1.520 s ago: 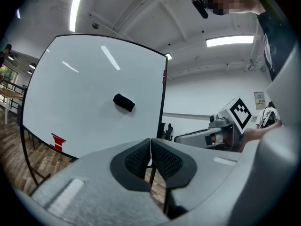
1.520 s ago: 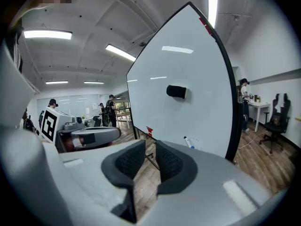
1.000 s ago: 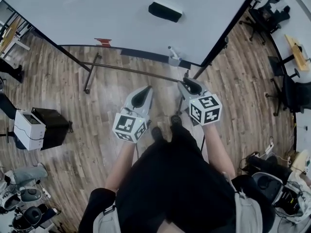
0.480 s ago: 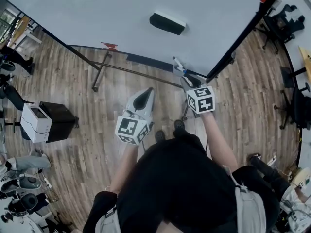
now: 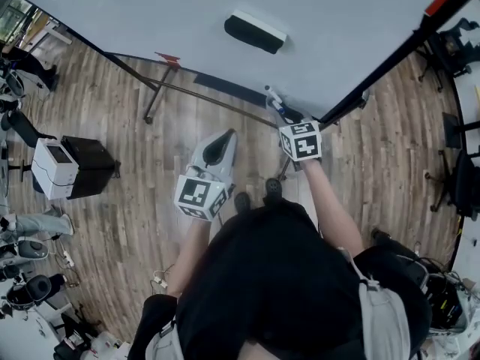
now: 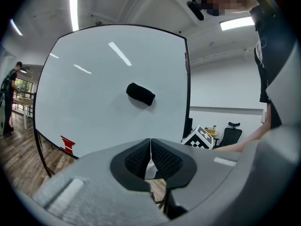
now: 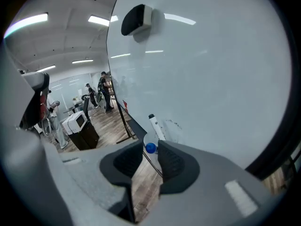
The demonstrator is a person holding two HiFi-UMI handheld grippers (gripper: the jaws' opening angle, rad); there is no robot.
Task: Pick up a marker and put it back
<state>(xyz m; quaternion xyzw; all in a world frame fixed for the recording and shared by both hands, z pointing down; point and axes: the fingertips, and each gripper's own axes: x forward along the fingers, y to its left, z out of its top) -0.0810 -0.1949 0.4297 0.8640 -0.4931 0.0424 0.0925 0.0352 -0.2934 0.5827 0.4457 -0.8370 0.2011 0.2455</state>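
Marker – a white-bodied one – stands tilted at the foot of the whiteboard in the head view, near the dark ledge along the board's lower edge, where a pen is kept within reach. The right gripper is stretched out to it, its tips just beside the marker's lower end, while the left gripper hangs back over the wooden floor, well apart from the board and probably just parked out of the way. An eraser sticks higher up on the board.

In the left gripper view the left gripper has its jaws pressed together with nothing between them; it points at the board and the eraser.

In the right gripper view the right gripper has its jaws a little apart and holds nothing yet. A small blue round end sits right at the gap between the tips – whether it belongs to the marker leaning on the board just beyond, or to a second pen, I cannot tell. The pick-up looks about to begin.
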